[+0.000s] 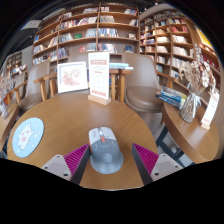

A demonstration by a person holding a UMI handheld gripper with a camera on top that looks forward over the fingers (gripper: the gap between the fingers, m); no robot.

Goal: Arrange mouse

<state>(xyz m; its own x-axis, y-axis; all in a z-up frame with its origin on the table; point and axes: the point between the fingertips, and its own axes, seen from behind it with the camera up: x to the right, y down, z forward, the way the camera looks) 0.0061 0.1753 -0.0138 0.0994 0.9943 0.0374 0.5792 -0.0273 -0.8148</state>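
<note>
Your gripper (107,160) stands wide open over the round wooden table (70,120), with the grey mouse (104,148) between the fingers.

You hold nothing: the mouse rests on the table, with a gap to the pink pad (72,158) at either side. Beyond your fingers a sign stand (99,78) sits at the table's far edge. A blue round mat (27,135) lies off to the left, and bookshelves (90,30) fill the room behind.
</note>
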